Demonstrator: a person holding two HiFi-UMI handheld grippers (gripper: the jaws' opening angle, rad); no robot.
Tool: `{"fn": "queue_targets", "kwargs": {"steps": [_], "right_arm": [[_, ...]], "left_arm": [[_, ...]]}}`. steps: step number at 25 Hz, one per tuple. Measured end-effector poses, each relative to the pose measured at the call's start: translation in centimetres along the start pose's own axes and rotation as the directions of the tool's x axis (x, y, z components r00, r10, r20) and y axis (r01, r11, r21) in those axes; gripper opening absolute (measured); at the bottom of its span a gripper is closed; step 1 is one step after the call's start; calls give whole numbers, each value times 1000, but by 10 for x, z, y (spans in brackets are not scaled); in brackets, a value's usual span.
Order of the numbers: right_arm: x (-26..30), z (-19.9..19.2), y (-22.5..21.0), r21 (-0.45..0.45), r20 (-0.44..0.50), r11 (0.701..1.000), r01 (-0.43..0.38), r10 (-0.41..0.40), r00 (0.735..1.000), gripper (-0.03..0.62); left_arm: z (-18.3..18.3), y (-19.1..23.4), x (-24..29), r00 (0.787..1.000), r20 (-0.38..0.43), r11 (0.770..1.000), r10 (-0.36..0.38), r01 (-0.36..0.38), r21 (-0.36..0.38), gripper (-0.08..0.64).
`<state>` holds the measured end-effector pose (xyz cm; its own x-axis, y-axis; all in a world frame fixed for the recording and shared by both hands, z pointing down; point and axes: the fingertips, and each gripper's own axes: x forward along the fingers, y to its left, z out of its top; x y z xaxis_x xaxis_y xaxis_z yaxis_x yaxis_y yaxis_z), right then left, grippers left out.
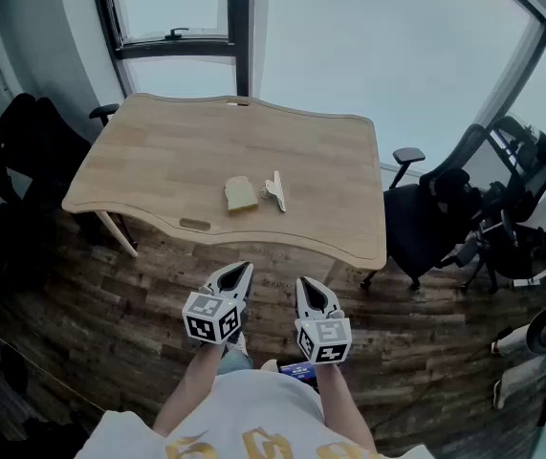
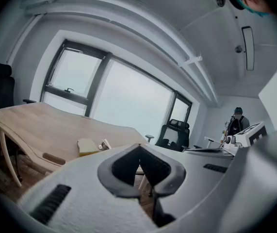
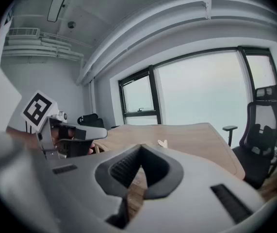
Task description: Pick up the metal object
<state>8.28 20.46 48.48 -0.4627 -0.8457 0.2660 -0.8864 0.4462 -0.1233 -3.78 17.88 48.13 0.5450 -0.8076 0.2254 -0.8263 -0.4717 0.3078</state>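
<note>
Left gripper (image 1: pixel 237 273) and right gripper (image 1: pixel 309 293) closed, empty; best open the right one, reach toward 12 o'clock, pinch metal object (image 1: pixel 275 190) at sponge's (image 1: pixel 241 194) 3 o'clock on desk (image 1: pixel 148 151).

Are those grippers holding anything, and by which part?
Nothing is held. The left gripper and right gripper are shut and empty; the metal object lies on the table.
</note>
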Motion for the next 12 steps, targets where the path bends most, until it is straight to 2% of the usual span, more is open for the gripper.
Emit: {"fn": "queue_targets", "kwargs": {"steps": [5, 12], "right_arm": [[-1, 1, 3, -6, 1, 1000, 2, -2, 1000, 11], [-3, 5, 2, 2, 18, 1000, 16, -16, 1000, 11]], "left_arm": [[1, 7, -5, 1000, -1, 1000, 21, -21, -17, 20], [2, 6, -7, 1000, 0, 1000, 12, -12, -28, 20]]}}
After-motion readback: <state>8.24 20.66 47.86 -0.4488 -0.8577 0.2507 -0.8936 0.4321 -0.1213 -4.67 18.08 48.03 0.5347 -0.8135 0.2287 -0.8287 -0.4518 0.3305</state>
